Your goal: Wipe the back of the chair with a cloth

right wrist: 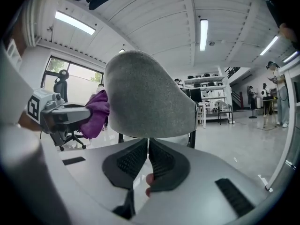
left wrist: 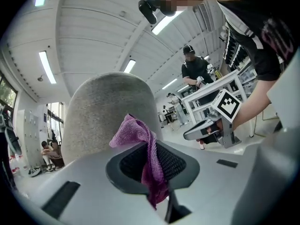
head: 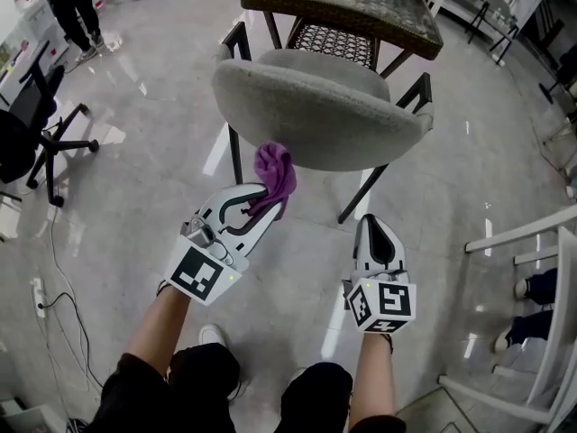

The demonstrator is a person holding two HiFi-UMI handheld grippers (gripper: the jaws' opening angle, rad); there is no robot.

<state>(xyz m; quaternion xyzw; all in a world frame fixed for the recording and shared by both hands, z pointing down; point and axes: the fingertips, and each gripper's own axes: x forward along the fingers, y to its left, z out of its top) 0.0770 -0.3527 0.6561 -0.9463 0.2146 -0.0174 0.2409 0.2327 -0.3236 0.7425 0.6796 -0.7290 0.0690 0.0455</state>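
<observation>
The left gripper (head: 270,207) has its jaws pinched on the purple cloth (head: 276,173), which is bunched at the 7 o'clock edge of the grey chair back (head: 315,106). Wiping looks barely begun, with most of the back left to do. The right gripper (head: 376,233) hangs at 5 o'clock, jaws pressed together on nothing.

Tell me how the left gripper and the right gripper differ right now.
The left gripper is shut on a purple cloth; the right gripper has its jaws together on nothing. The left gripper reaches the edge of the grey chair back; the right gripper sits short of it. Both point toward the chair back.
</observation>
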